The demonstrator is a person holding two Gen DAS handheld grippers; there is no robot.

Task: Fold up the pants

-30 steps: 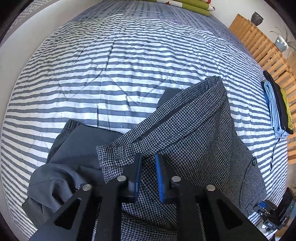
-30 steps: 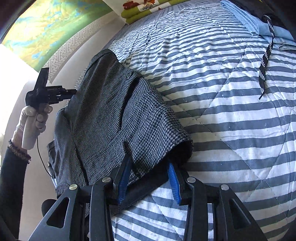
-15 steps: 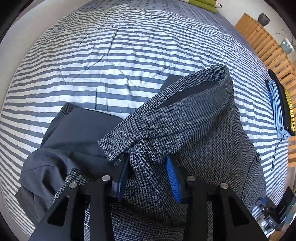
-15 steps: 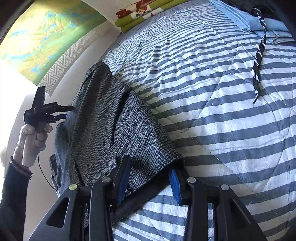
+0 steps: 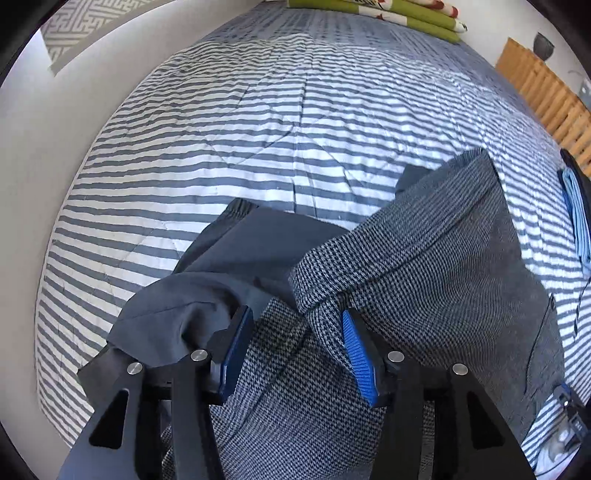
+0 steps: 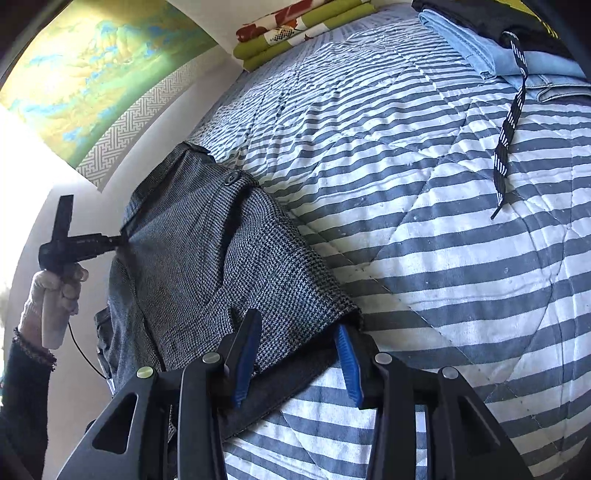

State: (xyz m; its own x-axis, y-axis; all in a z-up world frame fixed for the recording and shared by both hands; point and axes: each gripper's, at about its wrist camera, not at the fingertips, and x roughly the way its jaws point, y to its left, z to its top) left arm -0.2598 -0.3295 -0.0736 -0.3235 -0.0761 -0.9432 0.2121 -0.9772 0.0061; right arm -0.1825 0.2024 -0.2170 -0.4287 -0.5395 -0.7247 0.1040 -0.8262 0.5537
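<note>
Grey houndstooth pants (image 5: 424, 280) lie folded over on the striped quilt (image 5: 258, 129), partly covering a plain dark grey garment (image 5: 229, 266). My left gripper (image 5: 297, 354) is open, its blue pads wide apart over a fold of the houndstooth cloth. In the right wrist view the same pants (image 6: 207, 266) stretch from left to near centre, button showing. My right gripper (image 6: 295, 360) is open, with the pants' near corner lying between its fingers. A hand holds the left gripper (image 6: 74, 243) at the pants' far edge.
Folded light blue and black clothes (image 6: 480, 40) sit at the quilt's far right, trailing a black-and-white cord (image 6: 511, 122). Green patterned bedding (image 5: 388, 14) lies at the head of the bed. A wooden slatted frame (image 5: 546, 92) stands to the right, a white wall to the left.
My left gripper went from shut on the houndstooth fold to wide open, and the fold has settled onto the pants. My right gripper stayed open around the corner.
</note>
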